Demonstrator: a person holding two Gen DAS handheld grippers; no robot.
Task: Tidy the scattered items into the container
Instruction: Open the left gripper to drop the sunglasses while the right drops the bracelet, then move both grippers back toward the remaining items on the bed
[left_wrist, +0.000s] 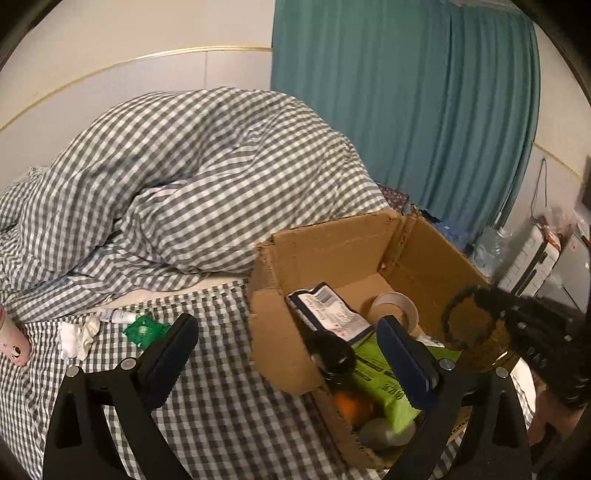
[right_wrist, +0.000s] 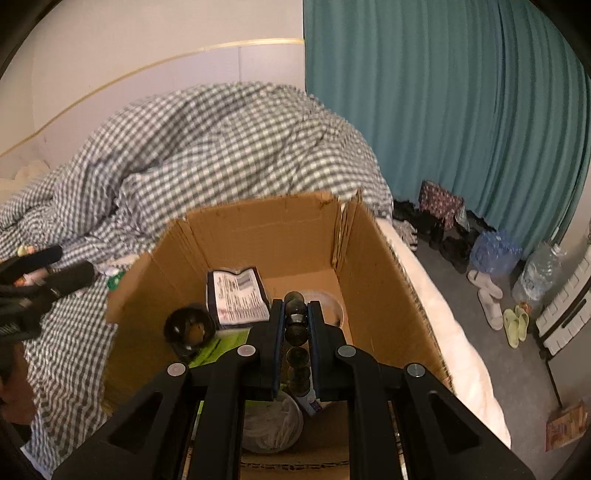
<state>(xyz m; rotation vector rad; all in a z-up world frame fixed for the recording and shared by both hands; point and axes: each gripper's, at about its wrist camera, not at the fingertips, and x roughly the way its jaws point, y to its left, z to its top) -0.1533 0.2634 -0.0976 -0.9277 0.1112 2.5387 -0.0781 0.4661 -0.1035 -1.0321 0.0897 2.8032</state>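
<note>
The right gripper (right_wrist: 295, 317), jaws nearly closed, pinches a dark beaded string (right_wrist: 295, 332) above the cardboard box (right_wrist: 373, 280) – its lower beads hidden between the fingers – while the left gripper (left_wrist: 291, 347) gapes wide and empty beside the box, a blurred tube (left_wrist: 114, 316) ahead-left

Rough, matt corrugated cardboard box (right_wrist: 373, 266); soft checked cotton-like cloth duvet (left_wrist: 207, 158); glossy dark bead string (right_wrist: 295, 325) between matt black plastic fingers (right_wrist: 275, 332).
</note>
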